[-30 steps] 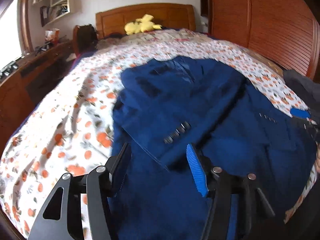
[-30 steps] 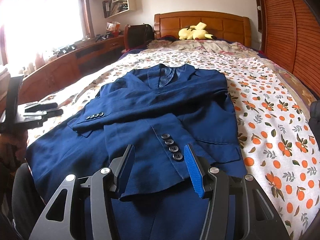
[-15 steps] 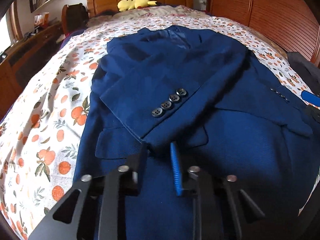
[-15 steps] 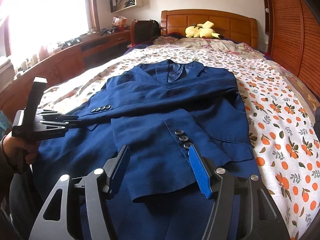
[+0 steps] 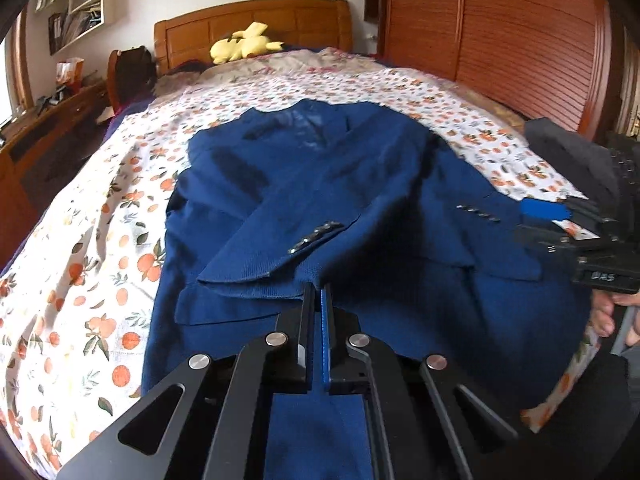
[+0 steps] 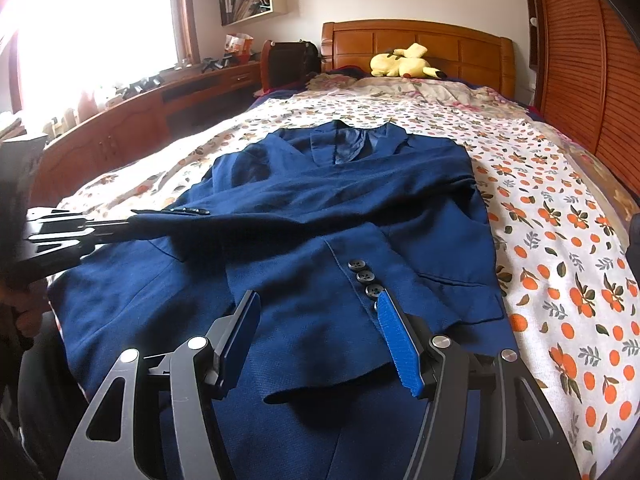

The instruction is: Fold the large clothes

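Dark blue woven-wool suit jacket (image 6: 320, 216) lies flat, face up, on the orange-print cotton bedsheet (image 6: 560, 240), sleeves folded across the chest, four round black buttons on each cuff. Left gripper (image 5: 319, 294): black jaws fully closed, pinching the sleeve cuff edge. Right gripper (image 6: 316, 328): jaws roughly half open, ribbed blue pads straddling the other cuff, not gripping

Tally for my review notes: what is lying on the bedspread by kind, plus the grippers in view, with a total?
blue jacket: 1
yellow plush toy: 1
dark garment at the bedspread's right edge: 1
grippers: 2, the left gripper and the right gripper
Total: 5
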Demonstrator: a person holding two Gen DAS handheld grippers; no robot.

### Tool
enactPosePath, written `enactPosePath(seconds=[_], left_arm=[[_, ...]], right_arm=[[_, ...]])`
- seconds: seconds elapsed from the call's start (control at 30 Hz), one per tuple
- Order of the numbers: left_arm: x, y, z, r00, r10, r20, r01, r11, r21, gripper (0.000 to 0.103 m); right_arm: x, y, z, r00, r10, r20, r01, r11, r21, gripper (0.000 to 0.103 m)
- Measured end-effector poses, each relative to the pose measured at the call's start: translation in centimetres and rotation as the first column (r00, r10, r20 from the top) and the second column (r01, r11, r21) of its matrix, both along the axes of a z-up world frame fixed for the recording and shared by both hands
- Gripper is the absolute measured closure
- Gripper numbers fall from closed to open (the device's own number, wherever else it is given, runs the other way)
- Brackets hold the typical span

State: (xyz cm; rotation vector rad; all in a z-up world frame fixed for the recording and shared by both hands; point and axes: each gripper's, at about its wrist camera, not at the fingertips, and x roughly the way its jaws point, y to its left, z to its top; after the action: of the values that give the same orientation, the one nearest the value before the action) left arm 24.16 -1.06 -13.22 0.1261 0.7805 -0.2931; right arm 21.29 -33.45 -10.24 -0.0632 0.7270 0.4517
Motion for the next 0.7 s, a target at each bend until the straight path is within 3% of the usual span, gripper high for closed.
enactPosePath(seconds=[0.2, 0.23, 0.3, 0.33, 0.37, 0.43, 0.47, 0.5, 0.7], left_arm=[[-1.2, 0.4, 1.1, 0.999, 0.012, 0.037, -0.011, 1.000, -0.024, 0.096], [-1.5, 0.6, 1.2, 0.999, 0.013, 0.042, -0.012, 1.000, -0.025, 0.091], [-2.2, 1.2, 1.6, 0.997, 0.029, 0.067, -0.028, 1.000, -0.014, 0.063], [-2.5, 1.3, 1.6, 0.996, 0.037, 0.080, -0.036, 0.999, -0.009, 0.040], [-2.9, 1.7, 1.7, 0.994, 0.045, 0.101, -0.045, 0.999, -0.007, 0.027], [-3.6, 2.4, 1.8, 0.992, 0.053, 0.118, -0.052, 0.999, -0.011, 0.019], [-3.9, 2.7, 1.8, 0.991, 0.063, 0.122, -0.063, 0.998, -0.004, 0.007], [-4.1, 3.0, 1.8, 0.989, 0.076, 0.128, -0.077, 0.997, 0.005, 0.001], [-5.6, 5.8, 1.2, 0.984, 0.128, 0.127, -0.128, 0.992, -0.003, 0.002]], right_arm=[[-0.1, -0.1, 0.0, 1.000, -0.002, -0.005, 0.002, 1.000, -0.005, 0.044], [-0.1, -0.1, 0.0, 1.000, -0.002, -0.006, 0.002, 1.000, -0.005, 0.044], [-0.1, -0.1, 0.0, 1.000, -0.001, -0.006, 0.001, 1.000, -0.005, 0.044], [-0.1, -0.1, 0.0, 1.000, -0.002, -0.006, 0.002, 1.000, -0.005, 0.044], [0.0, -0.1, -0.1, 1.000, -0.002, -0.007, 0.002, 1.000, -0.006, 0.044], [0.0, 0.0, -0.2, 1.000, -0.001, -0.010, 0.001, 1.000, -0.009, 0.044], [0.1, 0.1, -0.3, 1.000, -0.001, -0.012, 0.001, 1.000, -0.012, 0.044], [0.1, 0.1, -0.4, 1.000, -0.001, -0.014, 0.001, 1.000, -0.014, 0.044], [0.3, 0.4, -1.0, 1.000, -0.006, -0.028, 0.006, 1.000, -0.028, 0.044]])
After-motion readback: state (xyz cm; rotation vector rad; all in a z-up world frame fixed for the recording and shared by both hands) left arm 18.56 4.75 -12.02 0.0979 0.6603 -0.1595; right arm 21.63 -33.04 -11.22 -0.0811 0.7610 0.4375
